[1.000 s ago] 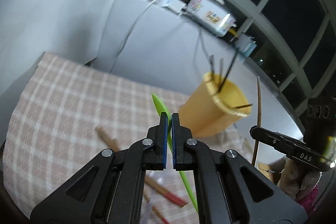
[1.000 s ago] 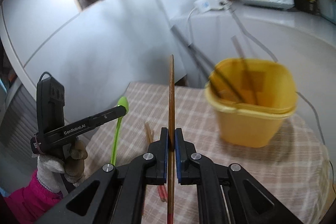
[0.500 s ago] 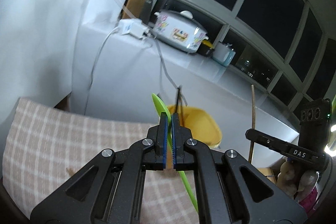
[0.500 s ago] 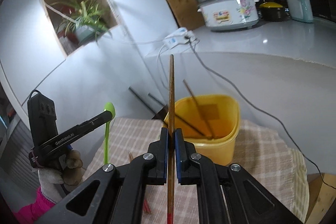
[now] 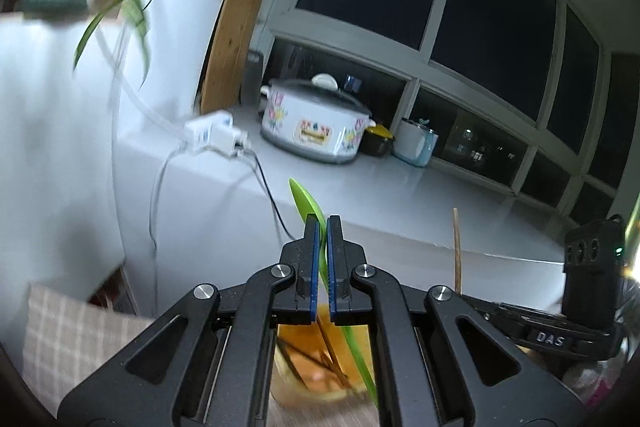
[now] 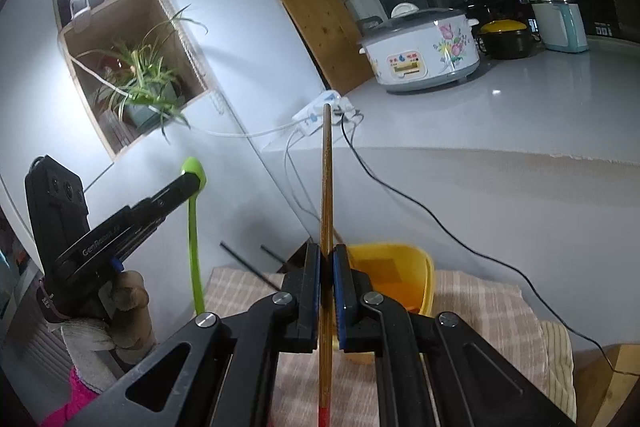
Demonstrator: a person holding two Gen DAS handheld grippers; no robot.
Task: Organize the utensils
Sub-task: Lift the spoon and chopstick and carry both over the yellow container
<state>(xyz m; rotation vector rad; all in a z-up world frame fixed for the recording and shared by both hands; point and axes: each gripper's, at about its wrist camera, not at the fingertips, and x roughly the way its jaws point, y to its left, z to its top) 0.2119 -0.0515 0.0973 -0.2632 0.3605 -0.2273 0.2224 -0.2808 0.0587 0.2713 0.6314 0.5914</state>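
- Countertop point(image 6: 540, 99), white and glossy, fills the background, carrying a flowered rice cooker point(image 6: 420, 55), a black pot with a yellow lid point(image 6: 506, 39) and a white power strip point(image 6: 320, 111).
- Checked tablecloth point(image 6: 480, 303) covers the table below both grippers.
- Yellow bin point(image 6: 400, 275), a plastic tub with a rolled rim, stands on the cloth just behind the right gripper's fingers; in the left wrist view it lies directly beneath the left gripper, with sticks leaning inside.
- Left gripper point(image 5: 322, 259) is clenched on a green spoon point(image 5: 306, 201): slim, bright lime plastic, with its bowl rising above the fingertips and its handle running down past the pads over the bin. From the right wrist view the spoon hangs nearly upright, pinched just below its bowl.
- Right gripper point(image 6: 328, 291) is clamped on a chopstick point(image 6: 326, 187), a thin brown wooden stick with a red lower end. It stands upright, gripped low on its length, most of it reaching above the fingers.
- A gloved hand point(image 6: 116, 311) holds the left gripper.
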